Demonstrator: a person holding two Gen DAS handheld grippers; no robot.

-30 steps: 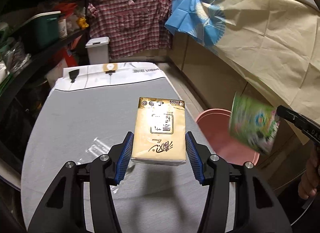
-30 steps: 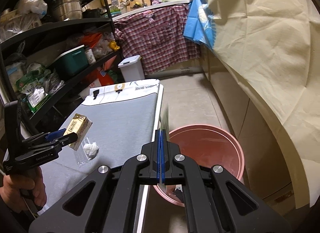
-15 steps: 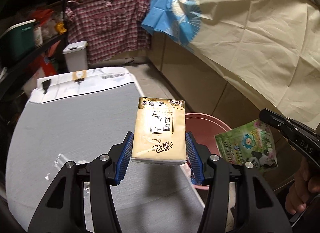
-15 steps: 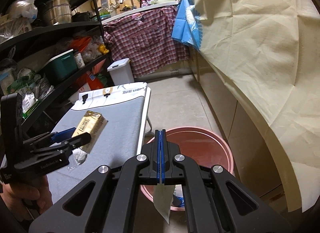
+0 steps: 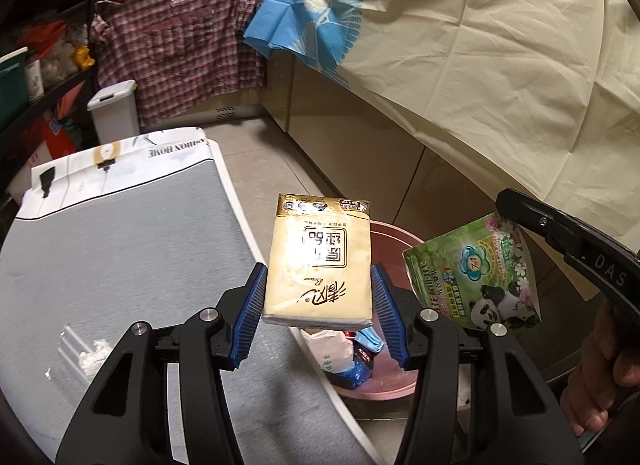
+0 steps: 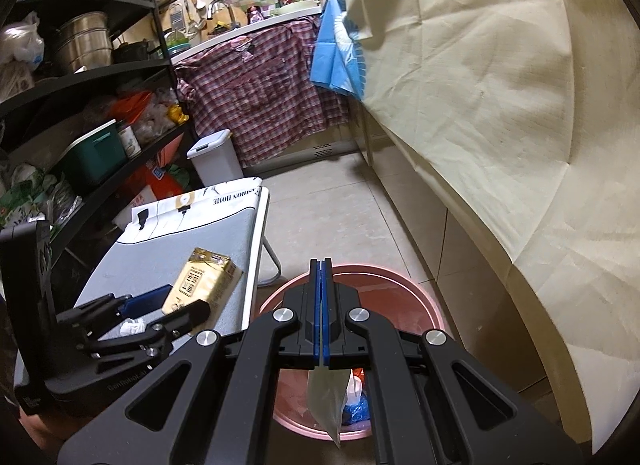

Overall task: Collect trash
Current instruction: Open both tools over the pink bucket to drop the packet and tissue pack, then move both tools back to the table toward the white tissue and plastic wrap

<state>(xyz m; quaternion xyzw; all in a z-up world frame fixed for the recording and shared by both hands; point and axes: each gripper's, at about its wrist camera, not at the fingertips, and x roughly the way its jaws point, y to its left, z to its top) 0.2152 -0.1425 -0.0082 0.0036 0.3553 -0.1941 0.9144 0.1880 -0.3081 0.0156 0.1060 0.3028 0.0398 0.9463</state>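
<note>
My left gripper [image 5: 318,305] is clamped part-open across the short sides of the yellow tissue pack [image 5: 318,261], whose long axis runs straight ahead of the fingers. My right gripper [image 6: 321,321] is pressed fully shut on the edge of the green panda packet [image 5: 476,277], which hangs below its fingers. The pink bucket [image 6: 424,297] sits on the floor directly ahead of and under my right tool, with some trash already lying in it, so that hand is nearer the drop. From my left tool the bucket lies ahead and to the right, past the edge of the grey table [image 5: 120,245].
</note>
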